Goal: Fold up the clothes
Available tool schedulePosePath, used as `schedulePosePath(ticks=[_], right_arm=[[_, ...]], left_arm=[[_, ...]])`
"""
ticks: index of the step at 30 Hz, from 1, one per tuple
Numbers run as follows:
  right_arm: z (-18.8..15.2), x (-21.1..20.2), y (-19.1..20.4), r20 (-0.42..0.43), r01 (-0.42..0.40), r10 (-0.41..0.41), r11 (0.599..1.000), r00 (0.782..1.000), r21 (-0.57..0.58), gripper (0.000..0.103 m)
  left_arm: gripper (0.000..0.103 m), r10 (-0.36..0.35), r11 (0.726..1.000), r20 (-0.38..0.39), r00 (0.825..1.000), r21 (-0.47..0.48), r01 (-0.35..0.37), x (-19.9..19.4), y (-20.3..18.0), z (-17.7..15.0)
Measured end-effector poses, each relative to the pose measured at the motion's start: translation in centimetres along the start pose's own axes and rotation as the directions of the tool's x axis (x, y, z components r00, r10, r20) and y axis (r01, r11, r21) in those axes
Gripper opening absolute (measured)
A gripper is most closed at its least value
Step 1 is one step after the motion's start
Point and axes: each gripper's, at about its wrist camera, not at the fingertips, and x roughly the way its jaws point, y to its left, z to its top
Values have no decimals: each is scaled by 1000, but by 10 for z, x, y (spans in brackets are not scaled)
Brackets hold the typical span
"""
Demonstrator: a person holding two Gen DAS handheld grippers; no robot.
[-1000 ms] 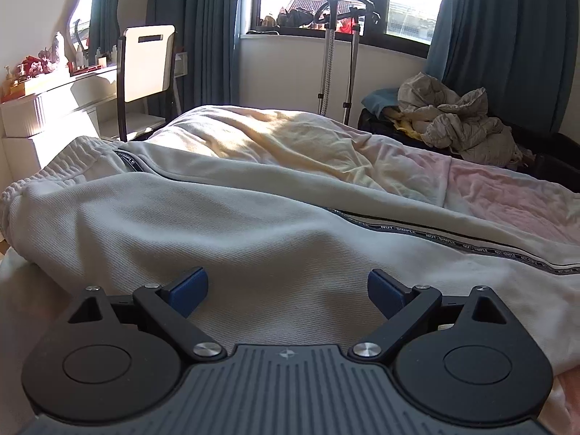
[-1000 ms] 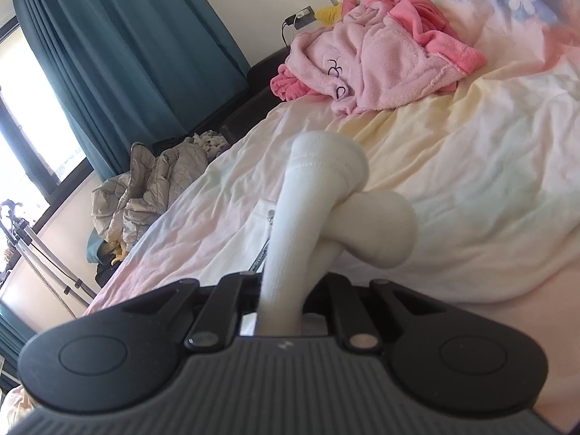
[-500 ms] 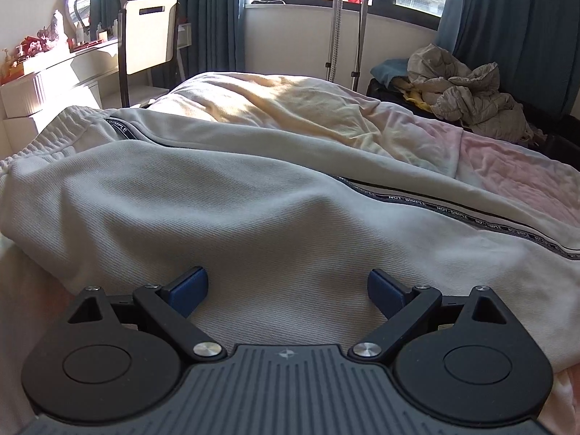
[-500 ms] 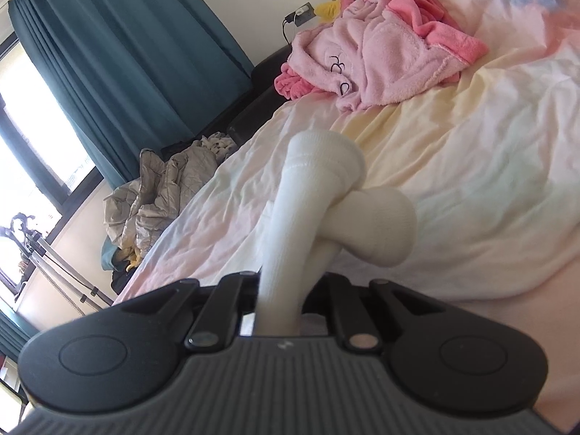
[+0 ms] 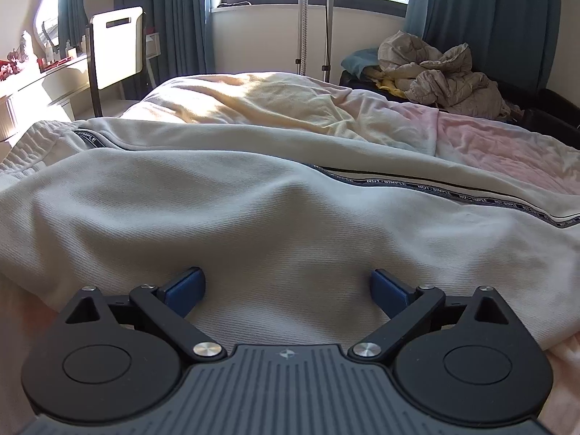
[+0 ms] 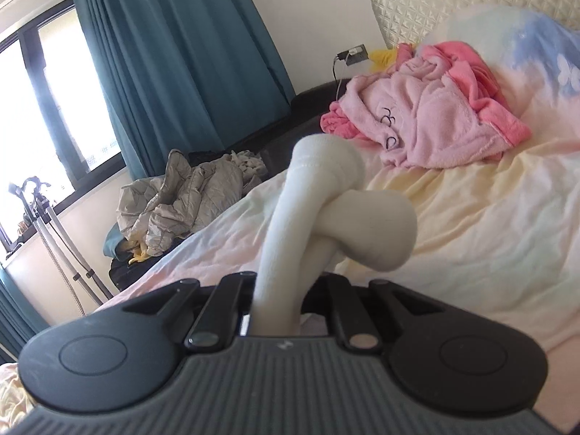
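Observation:
Cream sweatpants (image 5: 253,217) with a dark lettered side stripe (image 5: 453,194) lie spread across the bed, their ribbed waistband (image 5: 32,141) at the far left. My left gripper (image 5: 288,284) hovers low over the cloth. Its blue pads (image 5: 185,284) stand wide apart, with nothing pinched between them. In the right wrist view, my right gripper (image 6: 277,286) is shut on a bunched cream cuff end (image 6: 326,188), which sticks up and curls over in front of the camera. The held cloth hides the fingertips.
A pink fleece robe (image 6: 427,119) lies near the pillow (image 6: 525,47) and headboard. A grey quilted jacket (image 5: 435,72) is heaped on a dark bench beyond the bed. A chair (image 5: 116,47), a dressing table (image 5: 36,79) and a metal stand (image 5: 315,18) are near the window.
My right gripper has risen and rolled with the cuff end still in it; the room looks more level now. The left gripper has tipped slightly and stays open over the sweatpants.

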Motion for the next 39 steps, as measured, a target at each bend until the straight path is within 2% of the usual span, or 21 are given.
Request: schedulePosePath(ticks=[4,7,12,14,17,20,22,25,26,27,32,33,35,37,39], right_arm=[[8,-29,56,73,-32,45,984,996,-174,9],[7,-55,102,111,-79,112,961,987,-265,9],[-21,-102,179,146,-175,265,876,953,-449,9],[-44,-122,206,131,-221,335,822,933,-525,9],[-96,-152,237,60,-307,436,719,898,-623,9],[-157,-177,252,-47,-379,507,577,861,-724,9],[-199,-189,254,-152,-434,523,473,839,-767,9],[-252,-193,250,-279,-476,482,358,831,-803,9],[-263,-196,250,-288,-472,471,340,834,-813,9],[-266,-197,249,-284,-468,474,331,834,-819,9],[-240,-199,254,-259,-472,506,353,823,-808,9],[-243,-200,252,-253,-479,517,367,818,-798,9],[-247,-198,250,-273,-496,513,367,813,-787,9],[-267,-195,249,-329,-515,481,328,813,-792,10],[-271,-195,250,-336,-518,479,322,811,-793,13]], left_arm=[[99,-13,1000,-7,1000,14,14,2,2,-2],[99,-24,1000,-11,1000,-2,24,-1,5,1],[99,-41,997,10,999,-62,41,-11,16,4],[99,-44,994,21,999,-98,46,-16,24,7],[99,-37,990,32,999,-136,41,-21,33,10],[99,-22,987,34,999,-156,27,-24,40,10],[99,-24,985,32,999,-171,29,-24,42,11],[99,-18,986,38,999,-164,24,-26,41,11],[99,-14,987,41,999,-158,21,-26,40,12],[99,-13,988,44,999,-153,20,-26,39,12],[99,-21,989,78,997,-146,33,-28,36,14],[99,-28,988,92,995,-150,41,-30,37,14],[99,-36,985,115,993,-162,55,-33,39,15],[99,-46,982,134,990,-174,70,-35,41,15],[99,-59,980,151,987,-182,86,-36,42,15]])
